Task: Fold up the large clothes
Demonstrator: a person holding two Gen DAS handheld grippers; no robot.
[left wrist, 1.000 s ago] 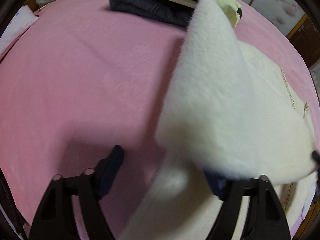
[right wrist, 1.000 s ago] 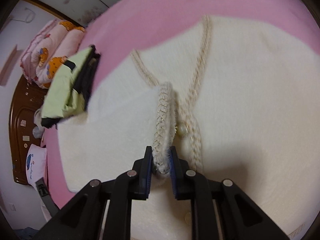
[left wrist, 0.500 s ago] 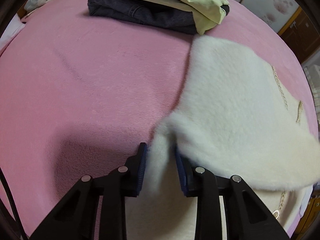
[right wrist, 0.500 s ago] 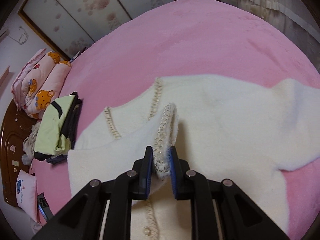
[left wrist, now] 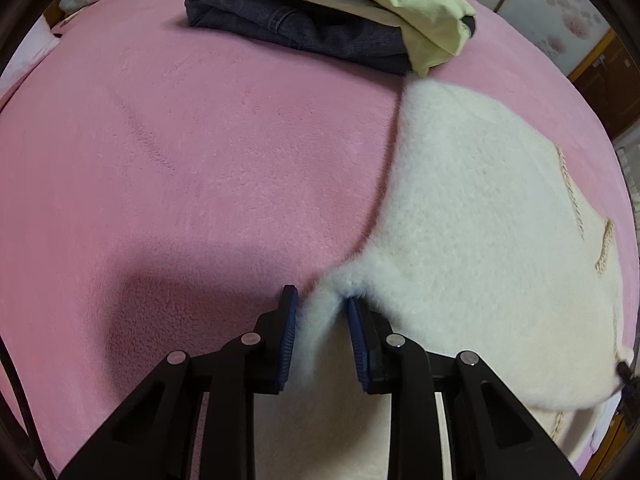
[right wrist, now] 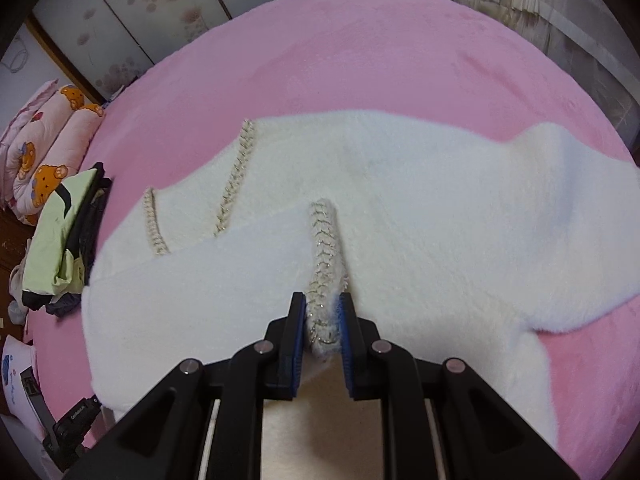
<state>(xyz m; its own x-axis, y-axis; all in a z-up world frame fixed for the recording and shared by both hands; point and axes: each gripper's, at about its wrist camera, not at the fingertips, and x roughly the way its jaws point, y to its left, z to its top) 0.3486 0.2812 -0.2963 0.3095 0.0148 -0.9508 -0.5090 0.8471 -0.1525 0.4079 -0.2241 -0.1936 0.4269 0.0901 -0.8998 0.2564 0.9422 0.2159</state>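
A fluffy white cardigan (left wrist: pixel 480 220) with braided trim lies spread on the pink bed. In the left wrist view my left gripper (left wrist: pixel 322 304) is shut on a fold of its plush side edge, low over the blanket. In the right wrist view the cardigan (right wrist: pixel 440 200) stretches across the bed with one sleeve out to the right. My right gripper (right wrist: pixel 323 308) is shut on the braided front trim (right wrist: pixel 326 240). It holds a front panel lifted and folded over the body.
The pink blanket (left wrist: pixel 180 160) covers the whole bed. A pile of folded clothes (left wrist: pixel 320 12), dark jeans under a pale green piece, sits at the far edge beside the cardigan; the right wrist view shows the pile (right wrist: pixel 64 232) at left. Bear-print pillows (right wrist: pixel 44 140) lie beyond.
The left jaws, wide apart a second ago, have shut on the cardigan's edge, and the raised flap has dropped flat. The right gripper has carried the trim across the cardigan.
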